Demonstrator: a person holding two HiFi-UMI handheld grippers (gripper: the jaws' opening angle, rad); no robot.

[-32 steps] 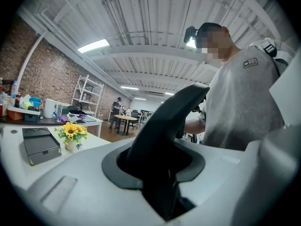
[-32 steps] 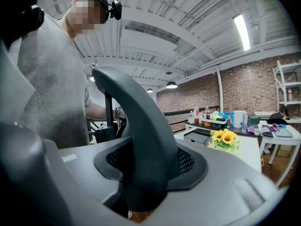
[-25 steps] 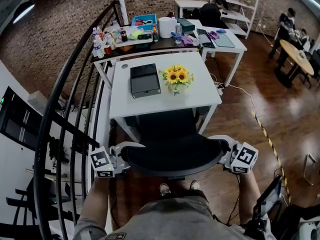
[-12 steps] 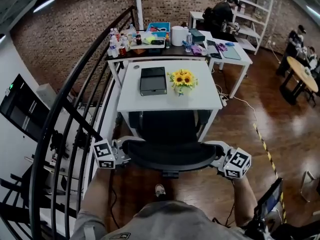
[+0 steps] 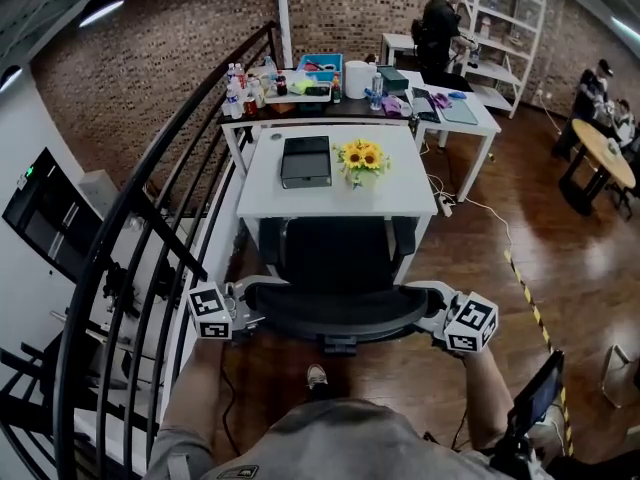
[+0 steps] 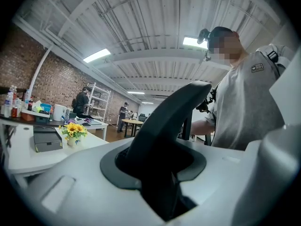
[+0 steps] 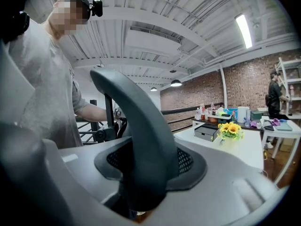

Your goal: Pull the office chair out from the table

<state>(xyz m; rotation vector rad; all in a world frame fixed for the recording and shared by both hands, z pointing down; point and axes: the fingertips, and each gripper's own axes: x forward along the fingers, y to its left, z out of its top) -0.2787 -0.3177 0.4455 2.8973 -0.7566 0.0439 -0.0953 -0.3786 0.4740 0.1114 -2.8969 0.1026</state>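
Observation:
The black office chair (image 5: 335,258) stands partly under the white table (image 5: 300,203), its seat showing in front of the table edge. Its curved backrest top (image 5: 340,316) runs between my two grippers. My left gripper (image 5: 248,303) holds the backrest's left end; its jaws have just opened a little, with the black edge (image 6: 164,126) still clamped between them (image 6: 155,173). My right gripper (image 5: 432,310) is shut on the right end, where the dark backrest edge (image 7: 136,121) fills the gap between its jaws (image 7: 150,178).
A black box (image 5: 306,161) and a pot of sunflowers (image 5: 362,158) sit on the table. A black stair railing (image 5: 150,218) runs close along the left. A cluttered desk (image 5: 300,83) stands behind. Yellow-black tape (image 5: 525,278) crosses the wooden floor at right. My shoe (image 5: 316,376) is under the chair.
The chair has come back from the table with both grippers on it, and more of its seat now shows in front of the table edge.

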